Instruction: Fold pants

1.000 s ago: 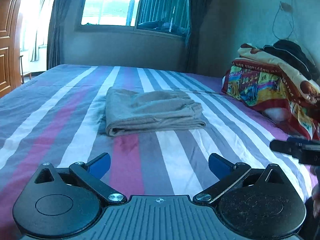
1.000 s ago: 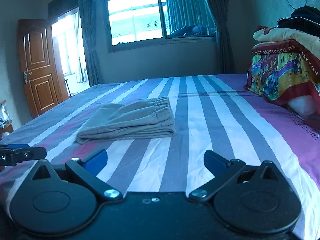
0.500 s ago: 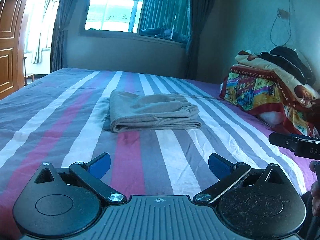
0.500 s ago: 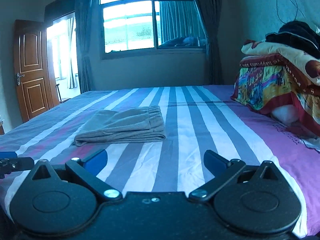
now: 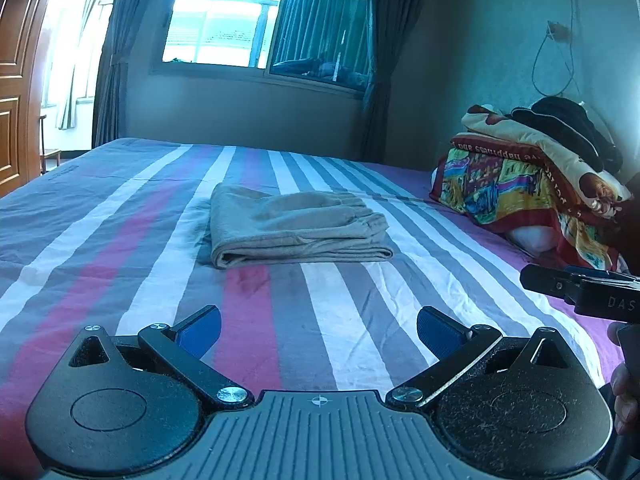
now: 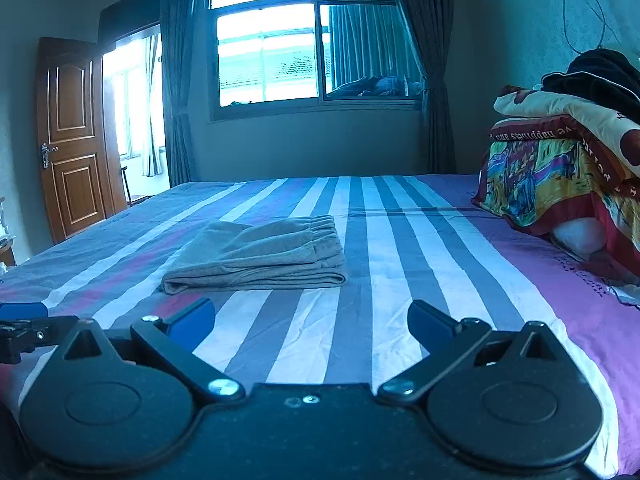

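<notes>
Grey pants (image 5: pixel 296 229) folded into a flat stack, lying mid-bed on the striped sheet (image 5: pixel 120 240). Left gripper (image 5: pixel 319 330) and right gripper (image 6: pixel 311 323): jaws spread wide, holding nothing, both well short of the pants. Folded blankets (image 6: pixel 560 168) at the right edge.

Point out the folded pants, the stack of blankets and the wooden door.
folded pants (image 6: pixel 256 256): right wrist view, middle of the top layer.
stack of blankets (image 6: pixel 548 168): right wrist view, colourful printed side.
wooden door (image 6: pixel 74 136): right wrist view, between its panels.
</notes>
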{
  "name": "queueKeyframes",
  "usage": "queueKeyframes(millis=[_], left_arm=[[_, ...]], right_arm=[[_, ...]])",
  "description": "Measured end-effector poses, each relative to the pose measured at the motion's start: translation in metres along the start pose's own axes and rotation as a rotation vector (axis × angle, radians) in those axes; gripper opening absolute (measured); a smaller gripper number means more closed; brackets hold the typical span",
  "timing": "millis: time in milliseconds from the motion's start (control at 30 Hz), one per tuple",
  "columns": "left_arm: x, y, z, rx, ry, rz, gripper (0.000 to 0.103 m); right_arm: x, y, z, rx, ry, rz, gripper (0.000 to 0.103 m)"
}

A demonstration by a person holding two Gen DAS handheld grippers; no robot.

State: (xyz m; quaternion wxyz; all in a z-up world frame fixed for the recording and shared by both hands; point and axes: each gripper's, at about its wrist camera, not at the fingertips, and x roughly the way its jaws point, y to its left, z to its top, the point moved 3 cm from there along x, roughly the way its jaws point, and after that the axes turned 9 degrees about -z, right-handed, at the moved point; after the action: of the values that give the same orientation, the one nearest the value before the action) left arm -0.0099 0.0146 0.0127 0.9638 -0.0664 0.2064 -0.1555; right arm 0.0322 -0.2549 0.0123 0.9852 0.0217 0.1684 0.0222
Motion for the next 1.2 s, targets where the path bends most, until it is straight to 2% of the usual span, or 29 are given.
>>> queueKeyframes(millis=[1200], left_arm=[[-0.0009,-0.0022,0.0003,-0.009,-0.007,-0.001,0.103]], right_arm=[[0.0061,-0.0002,-0.0021,-0.012,0.024,0.019,0.103]])
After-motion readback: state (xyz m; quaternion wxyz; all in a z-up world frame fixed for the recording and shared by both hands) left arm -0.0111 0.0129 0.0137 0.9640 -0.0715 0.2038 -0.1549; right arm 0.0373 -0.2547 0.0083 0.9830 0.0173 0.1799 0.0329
